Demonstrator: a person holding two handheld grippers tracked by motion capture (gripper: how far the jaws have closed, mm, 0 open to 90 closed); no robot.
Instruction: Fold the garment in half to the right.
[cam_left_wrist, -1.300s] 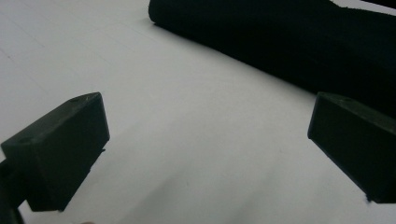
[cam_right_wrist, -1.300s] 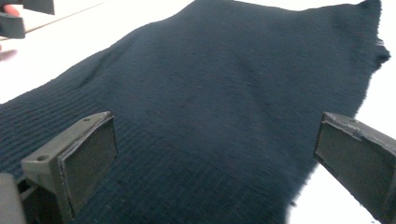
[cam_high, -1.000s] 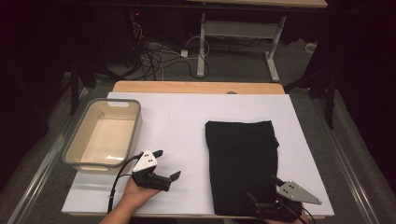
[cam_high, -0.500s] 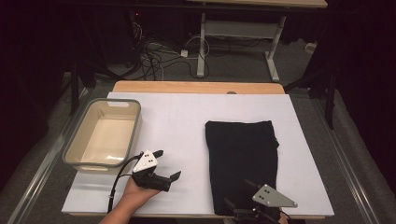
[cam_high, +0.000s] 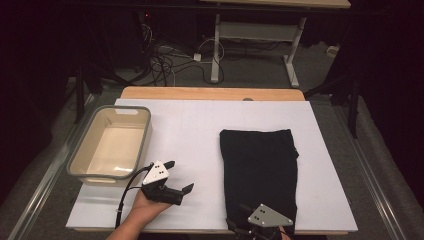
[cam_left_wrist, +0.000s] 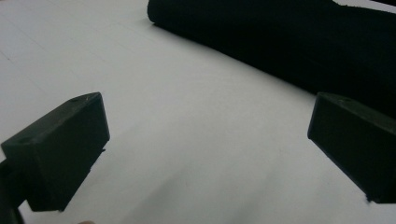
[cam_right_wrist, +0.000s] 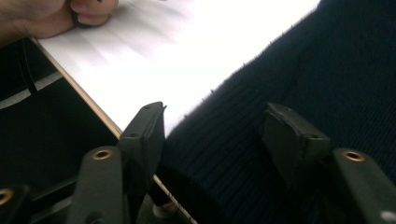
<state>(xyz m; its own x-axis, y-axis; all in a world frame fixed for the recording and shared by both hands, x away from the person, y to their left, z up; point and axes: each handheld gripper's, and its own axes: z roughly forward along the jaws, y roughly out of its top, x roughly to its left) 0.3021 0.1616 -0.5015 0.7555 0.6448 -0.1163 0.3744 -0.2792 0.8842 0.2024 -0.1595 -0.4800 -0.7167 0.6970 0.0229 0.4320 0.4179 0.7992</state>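
On white table (cam_high: 200, 135): left tongs (cam_high: 176, 176) gaping, right tongs (cam_right_wrist: 212, 135) closing around black garment (cam_high: 260, 170) corner, unpinched

In the high view the right tool (cam_high: 239, 224) is cut off by the bottom edge and partly hidden under its own grey plate, and black jaws over the black garment (cam_high: 260, 170) leave it impossible to tell whether the pads touch the cloth. In the right gripper view the garment (cam_right_wrist: 299, 84) runs off the top and right edges, and the hand (cam_right_wrist: 51, 16) at the top left is cropped and blurred. In the left gripper view the garment (cam_left_wrist: 280, 42) is cut by the top and right edges, its near corner lost in black.
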